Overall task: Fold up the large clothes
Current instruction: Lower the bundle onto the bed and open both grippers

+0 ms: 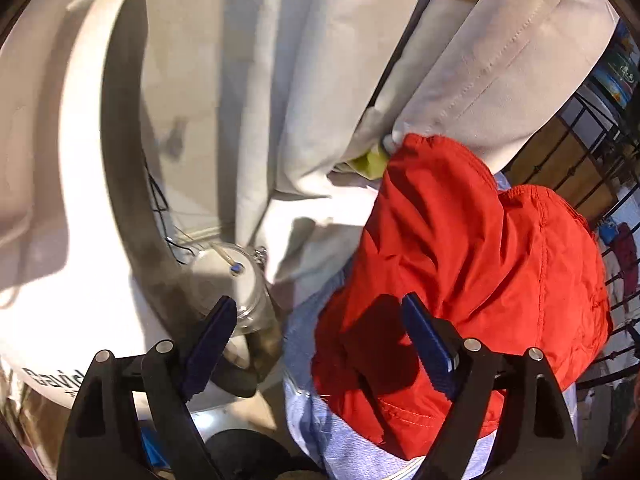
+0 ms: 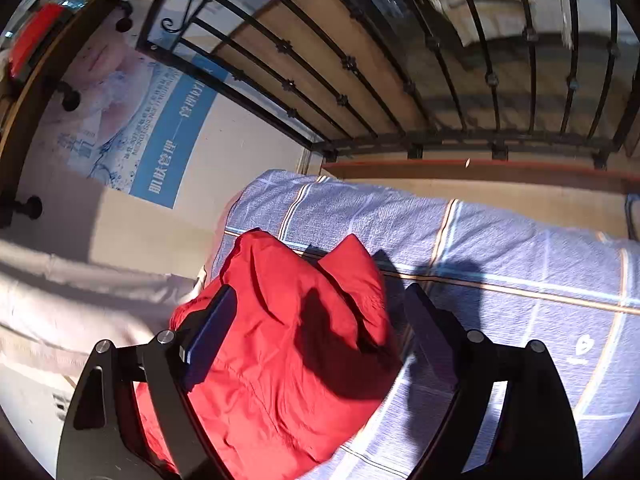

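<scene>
Red puffy cloth jacket (image 2: 280,344): bunched on blue checked bedsheet (image 2: 500,264), under both claws.
Left claw (image 1: 316,344): wide open, empty, jacket to its right.
Right claw (image 2: 316,332): wide open, empty, nearer, jacket between its fingers.

On white object (image 1: 48,378) at lower left of left wrist view: black letters "David", cut off. On blue band of wall poster (image 2: 168,148) in right wrist view: white Chinese characters "肌肤管理", turned sideways; smaller lines beside them too small to read. On bedsheet (image 2: 582,350): small white logo, unreadable.
</scene>
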Demonstrator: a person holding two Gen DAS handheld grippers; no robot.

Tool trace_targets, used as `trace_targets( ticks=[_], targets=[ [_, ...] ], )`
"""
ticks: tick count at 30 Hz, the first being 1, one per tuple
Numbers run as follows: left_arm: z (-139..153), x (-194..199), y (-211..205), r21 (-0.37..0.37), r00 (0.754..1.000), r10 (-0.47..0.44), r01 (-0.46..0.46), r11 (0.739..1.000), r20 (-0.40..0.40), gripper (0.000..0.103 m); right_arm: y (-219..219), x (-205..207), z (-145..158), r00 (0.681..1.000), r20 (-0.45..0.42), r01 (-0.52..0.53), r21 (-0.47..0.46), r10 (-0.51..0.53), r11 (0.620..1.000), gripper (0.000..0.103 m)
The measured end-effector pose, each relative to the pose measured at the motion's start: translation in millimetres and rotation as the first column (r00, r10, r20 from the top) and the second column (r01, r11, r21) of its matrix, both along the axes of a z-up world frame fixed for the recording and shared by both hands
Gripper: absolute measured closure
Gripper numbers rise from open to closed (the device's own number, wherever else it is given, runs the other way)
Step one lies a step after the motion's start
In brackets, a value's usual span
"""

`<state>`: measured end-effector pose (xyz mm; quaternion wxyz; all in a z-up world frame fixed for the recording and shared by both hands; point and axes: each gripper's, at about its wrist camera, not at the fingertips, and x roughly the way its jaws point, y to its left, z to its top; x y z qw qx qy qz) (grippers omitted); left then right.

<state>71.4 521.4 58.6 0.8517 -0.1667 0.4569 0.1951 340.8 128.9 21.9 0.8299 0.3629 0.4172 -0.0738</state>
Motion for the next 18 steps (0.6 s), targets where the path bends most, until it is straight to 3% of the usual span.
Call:
trace_targets(
  ticks=[3,6,9,13,16,18],
  targets=[
    [23.3,-4.5,-27.9,0.09,0.999,-0.05,0.052,0.995,-0.018,0.008,26.0,-18.0,9.5,0.994,-0.082,-0.088,-0.119,0.078,0.989,0.018],
    [40.1,-4.9,-73.7,0.113,0.99,-0.139,0.139,0.984,-0.015,0.006,64.4,-37.4,5.7,0.966,-0.186,-0.215,-0.196,0.179,0.957,0.018],
    [42.5,-1.6,-128.8,0.077,0.972,-0.233,0.235,0.969,-0.03,0.006,114.7,-56.4,-2.5,0.908,-0.285,-0.377,-0.233,0.307,0.897,0.018],
    [31.7,7.5,-193.1,-0.021,0.931,-0.355,0.354,0.935,-0.082,0.006,185.3,-82.2,-0.8,0.828,-0.351,-0.544,-0.314,0.437,0.778,0.018],
    [33.0,8.5,-220.5,-0.024,0.915,-0.391,0.391,0.92,-0.101,0.006,220.6,-96.4,14.8,0.802,-0.362,-0.593,-0.391,0.475,0.704,0.018],
    [35.3,9.0,-231.2,0.026,0.918,-0.37,0.377,0.926,-0.146,0.006,232.9,-102.0,25.4,0.8,-0.366,-0.598,-0.426,0.476,0.678,0.018]
  ],
)
